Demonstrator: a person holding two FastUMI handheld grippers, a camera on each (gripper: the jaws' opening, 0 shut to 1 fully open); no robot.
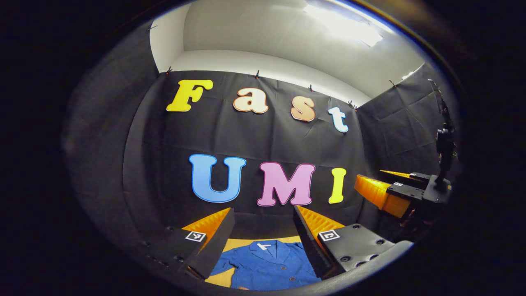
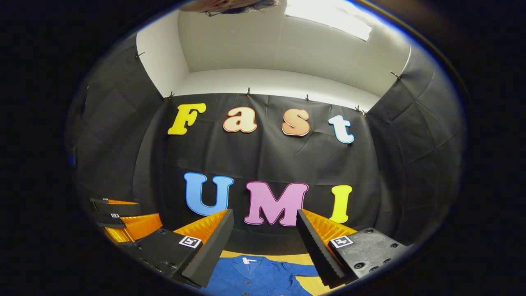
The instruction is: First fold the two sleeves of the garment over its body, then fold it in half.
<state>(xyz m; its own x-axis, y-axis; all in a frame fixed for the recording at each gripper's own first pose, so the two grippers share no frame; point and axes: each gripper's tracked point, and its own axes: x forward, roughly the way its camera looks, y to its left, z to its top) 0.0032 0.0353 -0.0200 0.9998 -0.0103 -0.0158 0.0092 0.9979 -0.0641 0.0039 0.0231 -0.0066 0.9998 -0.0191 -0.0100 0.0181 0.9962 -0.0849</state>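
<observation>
Above the blue garment (image 1: 269, 263) both claws, left (image 1: 263, 230) and right (image 2: 265, 234), gape wide, holding nothing

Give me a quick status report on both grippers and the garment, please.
Left gripper open, off the cloth. Right gripper open, likewise clear. Blue garment flat on the yellow table, not yet folded. Nothing in the way.

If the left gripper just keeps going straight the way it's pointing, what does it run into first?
Probably the black cloth wall straight ahead. The left gripper is open and aimed level above the blue garment, with nothing seen between. Depth is hard to judge.
</observation>
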